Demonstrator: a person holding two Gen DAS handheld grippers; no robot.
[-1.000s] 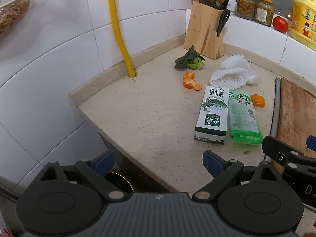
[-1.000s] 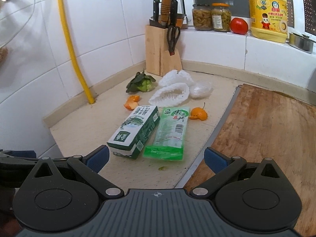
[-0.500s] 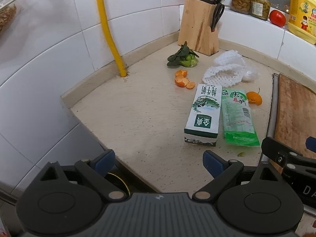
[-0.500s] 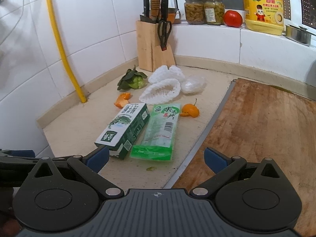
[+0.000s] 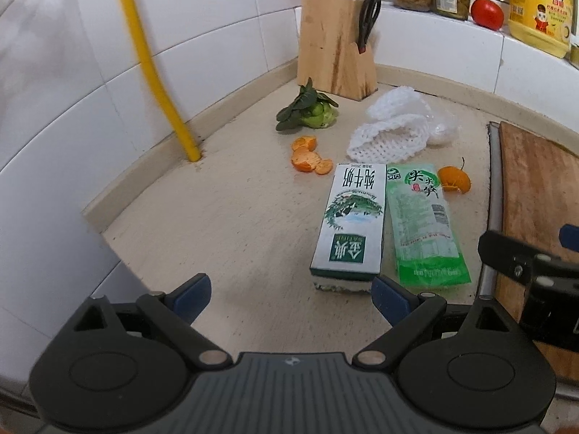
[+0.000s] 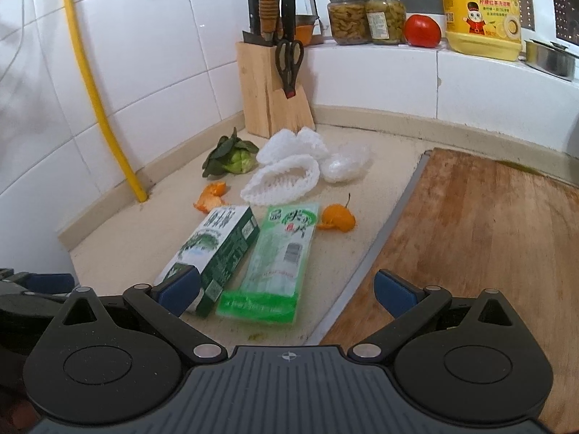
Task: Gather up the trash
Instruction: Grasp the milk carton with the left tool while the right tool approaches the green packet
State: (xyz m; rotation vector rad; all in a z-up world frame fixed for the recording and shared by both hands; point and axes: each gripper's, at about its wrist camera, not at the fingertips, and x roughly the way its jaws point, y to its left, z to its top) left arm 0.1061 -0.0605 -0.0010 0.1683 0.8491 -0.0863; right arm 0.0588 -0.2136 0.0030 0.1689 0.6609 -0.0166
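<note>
Right wrist: spread right tool (image 6: pixel 287 294) near milk carton (image 6: pixel 211 249), green packet (image 6: pixel 277 260).

Right gripper (image 6: pixel 286 294), black w/ blue-padded fingers (image 6: pixel 392 294), hung spread wide & empty above the beige speckled countertop (image 6: pixel 119 242). Green-and-white milk carton (image 6: pixel 213 249) lay on its side, near end partly behind the left pad. Touching it on the right: flat green plastic food packet (image 6: pixel 277 266). Just beyond, small orange pepper w/ stem (image 6: pixel 338 218) & orange peel pieces (image 6: pixel 211 197). Farther back: white foam fruit net (image 6: pixel 286 177), clear plastic bag (image 6: pixel 345 164), leafy green vegetable stub (image 6: pixel 231 157). Wooden knife block w/ scissors (image 6: pixel 269 92) stood in the corner. Wooden cutting board (image 6: pixel 481 231) to the right. Yellow pipe (image 6: pixel 96 86) ran up the white tile wall.
</note>
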